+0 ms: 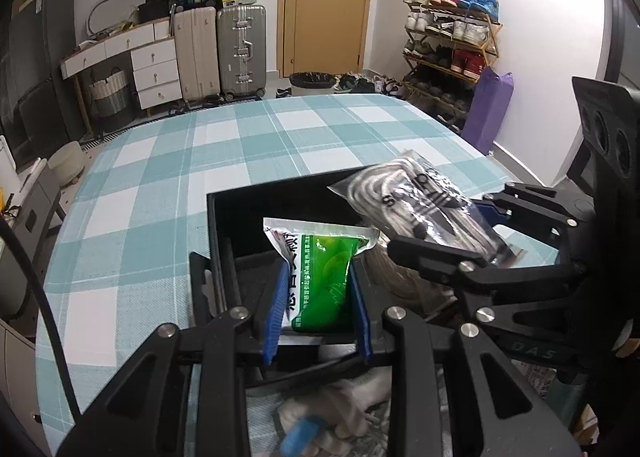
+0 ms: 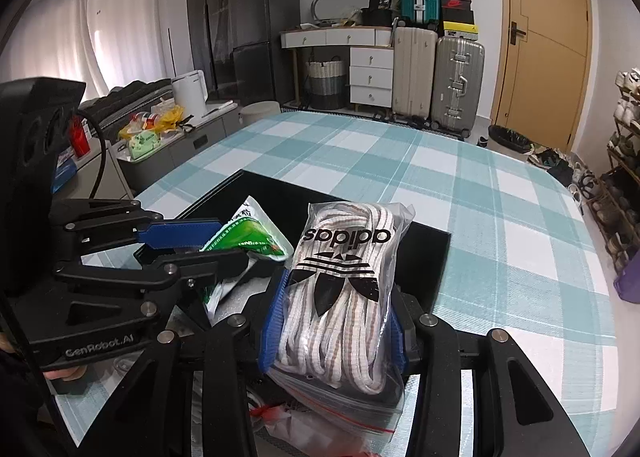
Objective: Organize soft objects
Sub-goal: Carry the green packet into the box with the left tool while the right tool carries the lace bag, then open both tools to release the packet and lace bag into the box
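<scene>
Two packets (image 1: 320, 277) (image 2: 340, 297), one black box (image 1: 224, 217), three suitcases (image 1: 240, 53).

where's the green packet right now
The green packet is clamped in the left gripper, held over the black box, left of the lace bag.

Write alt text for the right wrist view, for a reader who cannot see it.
The right tongs grip a clear bag of white laces printed with an Adidas logo, above a black box on a teal checked tablecloth. Beside them, the left tongs hold a green-and-white packet.
</scene>
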Action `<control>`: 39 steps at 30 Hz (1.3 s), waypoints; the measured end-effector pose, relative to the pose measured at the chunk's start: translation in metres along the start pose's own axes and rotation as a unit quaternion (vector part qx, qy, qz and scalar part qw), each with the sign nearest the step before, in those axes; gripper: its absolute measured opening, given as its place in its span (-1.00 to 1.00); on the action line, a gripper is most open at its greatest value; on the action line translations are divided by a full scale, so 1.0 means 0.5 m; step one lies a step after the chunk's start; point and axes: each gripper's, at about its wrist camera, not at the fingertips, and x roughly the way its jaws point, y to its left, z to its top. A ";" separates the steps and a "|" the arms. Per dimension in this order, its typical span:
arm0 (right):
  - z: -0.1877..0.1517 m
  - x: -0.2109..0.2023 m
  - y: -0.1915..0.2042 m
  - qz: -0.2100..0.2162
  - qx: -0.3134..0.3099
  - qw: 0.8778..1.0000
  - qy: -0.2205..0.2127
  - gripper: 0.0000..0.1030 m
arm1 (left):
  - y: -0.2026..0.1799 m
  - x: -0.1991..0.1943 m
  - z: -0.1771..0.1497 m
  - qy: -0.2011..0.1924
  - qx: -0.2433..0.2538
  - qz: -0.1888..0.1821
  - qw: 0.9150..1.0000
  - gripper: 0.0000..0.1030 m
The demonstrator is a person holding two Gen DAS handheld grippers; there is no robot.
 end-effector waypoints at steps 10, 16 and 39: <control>-0.005 -0.035 -0.008 -0.008 -0.010 1.000 -0.018 0.17 | 0.000 -0.022 -0.007 -0.008 -0.002 -0.015 1.000 0.04; -0.024 -0.077 -0.023 -0.012 0.001 1.000 -0.018 0.67 | 0.009 -0.056 -0.013 -0.017 -0.001 -0.015 1.000 0.19; -0.133 -0.186 0.020 -0.016 0.020 1.000 -0.013 0.99 | 0.004 -0.156 -0.117 -0.041 0.004 0.017 0.999 1.00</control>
